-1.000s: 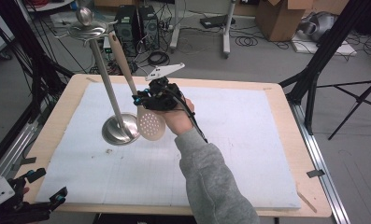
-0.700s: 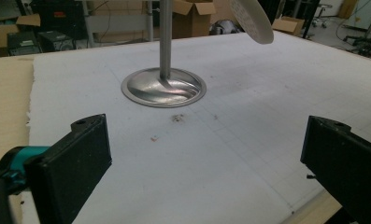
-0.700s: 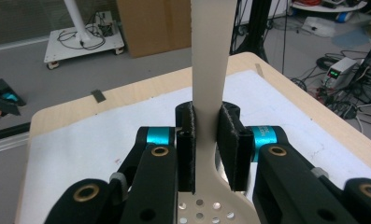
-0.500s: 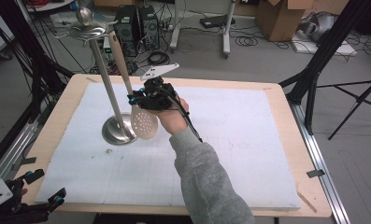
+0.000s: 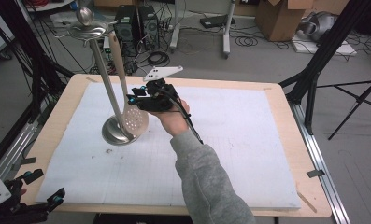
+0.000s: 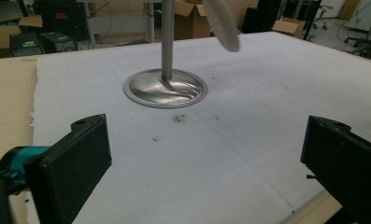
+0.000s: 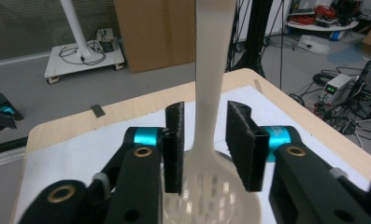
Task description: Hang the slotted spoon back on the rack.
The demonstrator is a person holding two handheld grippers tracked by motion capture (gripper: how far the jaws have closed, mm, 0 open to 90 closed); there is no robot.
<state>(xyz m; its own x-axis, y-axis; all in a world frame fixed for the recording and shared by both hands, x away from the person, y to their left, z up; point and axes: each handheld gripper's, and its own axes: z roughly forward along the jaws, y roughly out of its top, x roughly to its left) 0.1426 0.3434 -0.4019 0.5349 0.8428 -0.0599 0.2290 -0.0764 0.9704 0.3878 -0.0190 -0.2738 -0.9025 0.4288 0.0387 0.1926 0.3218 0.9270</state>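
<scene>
1. High view: worktop (image 5: 286,154) covered by a white sheet (image 5: 248,140). A steel stand (image 5: 103,84) rose left of centre, round base on the sheet, with a dish and knob at its top in the upper left of the frame.
2. A pale slotted spoon (image 5: 135,120) hung beside the stand's pole, handle running up toward the top dish, perforated bowl low, just above and overlapping the base in the picture. Whether the bowl touched the base could not be told.
3. Right tongs (image 5: 139,99) sat at frame centre, held by a hand (image 5: 171,120) in a grey sleeve (image 5: 211,186) coming from the bottom edge. They pointed left at the spoon's neck.
4. Right gripper view: right tongs (image 7: 205,149) straddled the spoon (image 7: 206,140) where handle meets bowl. The jaws had just been opening; the handle stood between them with a slim gap showing on each side, so the pads were not pressing on it.
5. Left tongs (image 5: 45,198) lay at the lower left corner of the high view, at the worktop's near edge, well apart from the stand.
6. Left gripper view: left tongs (image 6: 202,168) were spread wide, nothing between the jaws, with the sheet (image 6: 267,93) beneath. The stand's base (image 6: 165,88) sat at upper centre, and the spoon's bowl (image 6: 223,23) hung at the top edge, to the right of the pole.
</scene>
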